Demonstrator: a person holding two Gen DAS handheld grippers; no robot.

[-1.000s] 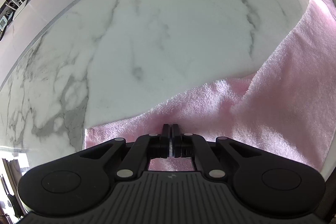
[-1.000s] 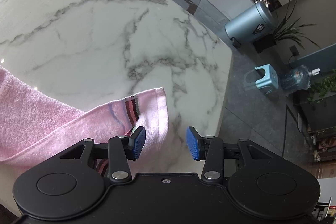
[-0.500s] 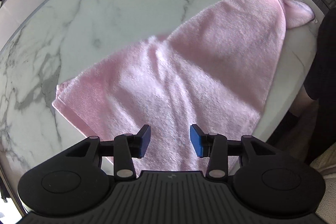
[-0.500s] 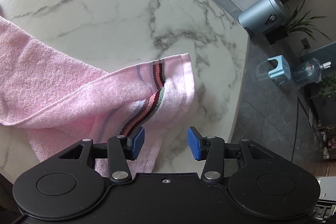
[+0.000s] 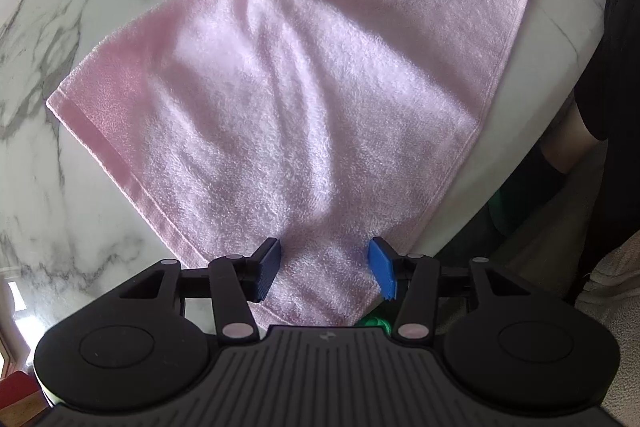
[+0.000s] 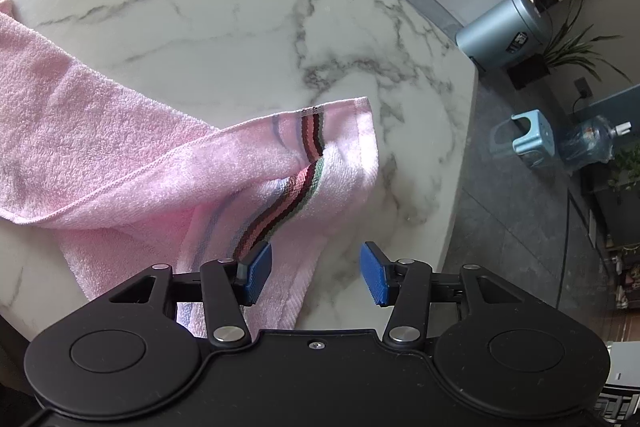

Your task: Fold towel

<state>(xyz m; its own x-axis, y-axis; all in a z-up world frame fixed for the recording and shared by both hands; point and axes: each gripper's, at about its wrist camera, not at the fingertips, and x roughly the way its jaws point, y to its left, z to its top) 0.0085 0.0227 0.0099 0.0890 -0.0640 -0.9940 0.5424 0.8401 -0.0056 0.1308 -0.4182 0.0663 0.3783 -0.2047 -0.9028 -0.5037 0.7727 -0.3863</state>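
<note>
A pink towel (image 5: 304, 83) lies spread and wrinkled on the white marble table (image 5: 48, 187), its near corner hanging over the table edge. My left gripper (image 5: 325, 269) is open just above that near corner, holding nothing. In the right wrist view the towel's other end (image 6: 120, 147) lies bunched, with a dark striped band (image 6: 288, 195) and one corner folded over. My right gripper (image 6: 316, 277) is open above the towel's near hem and the bare marble, holding nothing.
The table's rounded edge (image 6: 460, 163) runs down the right. Beyond it on the grey floor stand a blue-grey bin (image 6: 500, 31), a light blue stool (image 6: 524, 139), a water bottle (image 6: 592, 143) and a plant (image 6: 572, 43). A person in black (image 5: 616, 67) stands at the table's near side.
My left gripper let go of the towel's edge, opened and drew back, so the spread towel fills its view. My right gripper stayed open and pulled back; the striped end dropped and lies bunched.
</note>
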